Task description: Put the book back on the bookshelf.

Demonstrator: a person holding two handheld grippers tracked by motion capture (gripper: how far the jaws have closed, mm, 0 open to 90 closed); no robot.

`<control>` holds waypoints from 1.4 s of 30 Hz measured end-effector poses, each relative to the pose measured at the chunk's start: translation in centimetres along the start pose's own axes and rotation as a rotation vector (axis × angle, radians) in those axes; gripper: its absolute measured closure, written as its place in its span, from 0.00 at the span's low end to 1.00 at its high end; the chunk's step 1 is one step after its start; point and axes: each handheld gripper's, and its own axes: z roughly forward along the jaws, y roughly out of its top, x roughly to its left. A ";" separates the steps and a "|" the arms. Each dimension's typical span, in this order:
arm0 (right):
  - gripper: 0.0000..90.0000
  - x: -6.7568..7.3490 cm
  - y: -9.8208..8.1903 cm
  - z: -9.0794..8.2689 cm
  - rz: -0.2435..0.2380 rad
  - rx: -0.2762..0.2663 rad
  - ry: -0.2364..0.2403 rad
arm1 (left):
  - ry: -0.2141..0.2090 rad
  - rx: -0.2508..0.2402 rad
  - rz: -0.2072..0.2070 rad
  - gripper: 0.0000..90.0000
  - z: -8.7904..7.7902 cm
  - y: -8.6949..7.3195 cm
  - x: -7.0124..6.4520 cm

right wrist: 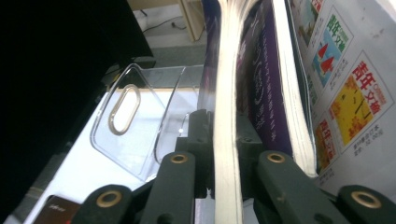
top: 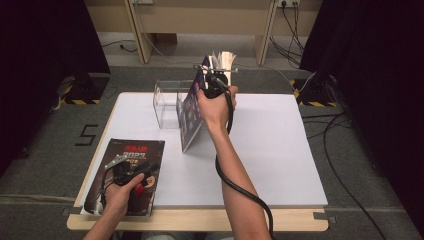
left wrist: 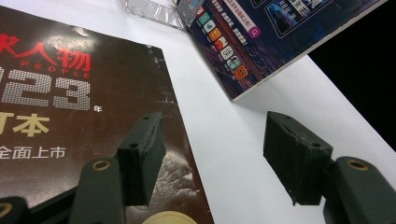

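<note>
At the near left corner of the white counter (top: 280, 165) a dark magazine (top: 131, 165) is lying flat, its cover up. The left gripper (top: 131, 172) is rested over it with the jaws spread apart and nothing between them; in the left gripper view one pad (left wrist: 140, 156) is seen above the cover and the other above bare counter. The left hand (top: 117, 195) is kept low, near the counter's edge, probably so that this magazine is ready to be taken next.

Farther right, a clear holder (top: 170, 102) is standing near the far edge, its compartments open at the top (no magazine is seen inside). Just right of it a purple magazine (top: 192, 117) is held up on its lower edge, tilted, with its pages fanned at the top. The right gripper (top: 216, 80) is clamped on a sheaf of its pages near the upper edge, as is plain in the right gripper view; held so, the magazine can likely be lifted into the holder. The right forearm is stretched far forward, the right hand (top: 215, 102) raised above the counter.
</note>
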 end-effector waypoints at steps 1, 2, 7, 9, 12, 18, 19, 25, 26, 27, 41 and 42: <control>0.91 0.0 0.0 0.0 0.005 -0.004 0.008 | 0.000 0.000 -0.001 0.42 0.0 0.0 0.0; 0.91 0.2 -0.1 -0.1 0.001 -0.010 0.011 | -0.001 0.000 -0.001 0.42 -0.1 0.0 0.0; 0.92 0.8 -0.3 -0.4 -0.015 -0.071 0.055 | 0.002 -0.005 -0.004 0.42 -0.2 0.1 0.2; 0.92 1.1 -0.2 -0.6 -0.018 -0.110 0.058 | 0.002 -0.007 -0.004 0.42 -0.2 0.1 0.2; 0.92 1.5 0.4 -1.2 -0.023 -0.169 0.054 | 0.003 -0.007 -0.005 0.42 -0.2 0.1 0.3; 0.92 1.8 1.3 -0.7 -0.001 -0.203 0.019 | -0.002 -0.009 -0.003 0.42 -0.2 0.1 0.1; 0.92 1.8 1.3 -0.6 0.005 -0.212 0.015 | -0.003 -0.008 -0.004 0.42 -0.2 0.1 0.1; 0.92 1.6 1.6 -1.0 0.027 -0.225 0.007 | 0.000 -0.010 -0.009 0.42 -0.3 0.1 0.4; 0.92 1.6 1.6 -1.2 0.027 -0.231 0.007 | 0.001 -0.011 -0.009 0.42 -0.3 0.2 0.4; 0.92 1.6 1.6 -1.4 0.028 -0.239 0.006 | 0.000 -0.011 -0.008 0.42 -0.3 0.2 0.4; 0.92 2.5 0.8 1.7 0.025 -0.278 -0.049 | -0.006 -0.015 -0.004 0.42 -0.3 0.2 0.3; 0.92 2.6 0.5 2.2 0.019 -0.271 -0.053 | -0.007 -0.017 -0.003 0.42 -0.4 0.2 0.3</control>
